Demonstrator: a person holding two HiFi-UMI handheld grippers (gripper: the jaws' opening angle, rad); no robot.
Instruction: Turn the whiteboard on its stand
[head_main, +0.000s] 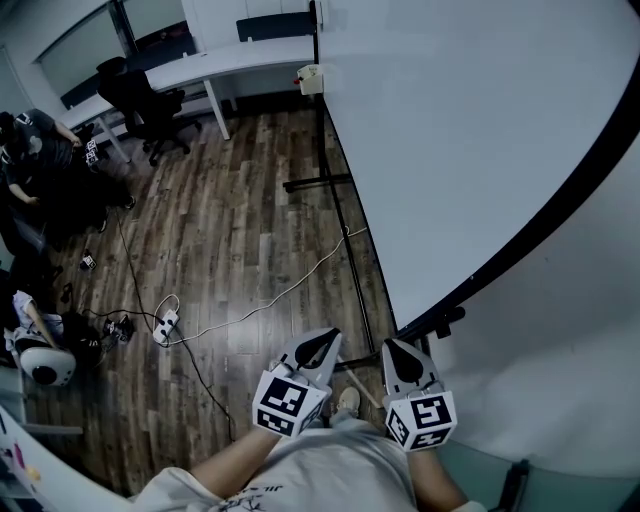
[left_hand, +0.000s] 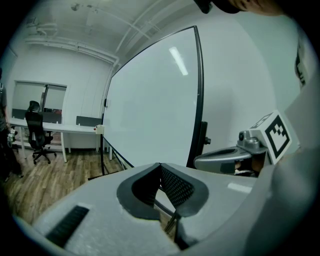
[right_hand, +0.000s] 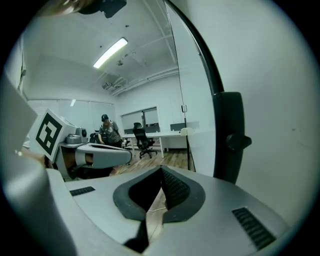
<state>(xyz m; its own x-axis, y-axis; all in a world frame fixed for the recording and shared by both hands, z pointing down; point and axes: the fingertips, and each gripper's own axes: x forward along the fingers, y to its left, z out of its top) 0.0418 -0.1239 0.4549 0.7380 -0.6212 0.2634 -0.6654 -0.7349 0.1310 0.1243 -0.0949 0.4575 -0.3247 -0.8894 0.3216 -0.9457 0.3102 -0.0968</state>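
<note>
The big whiteboard (head_main: 460, 130) on its black stand (head_main: 338, 215) fills the right of the head view; its black-framed near edge runs down to a pivot knob (head_main: 441, 322). Both grippers hang low, just short of that corner. My left gripper (head_main: 320, 345) is shut with nothing in it and points at the stand's base. My right gripper (head_main: 392, 350) is also shut and empty, just below the knob. In the left gripper view the whiteboard (left_hand: 150, 115) stands ahead beyond the closed left gripper (left_hand: 160, 164). In the right gripper view the pivot bracket (right_hand: 229, 137) stands close, right of the closed right gripper (right_hand: 161, 168).
A white cable (head_main: 270, 300) and a power strip (head_main: 164, 326) lie on the wood floor left of the stand. Desks (head_main: 230, 60) and an office chair (head_main: 140, 100) stand at the back, with people (head_main: 30, 150) at the far left. A white wall (head_main: 560, 340) is right of the board.
</note>
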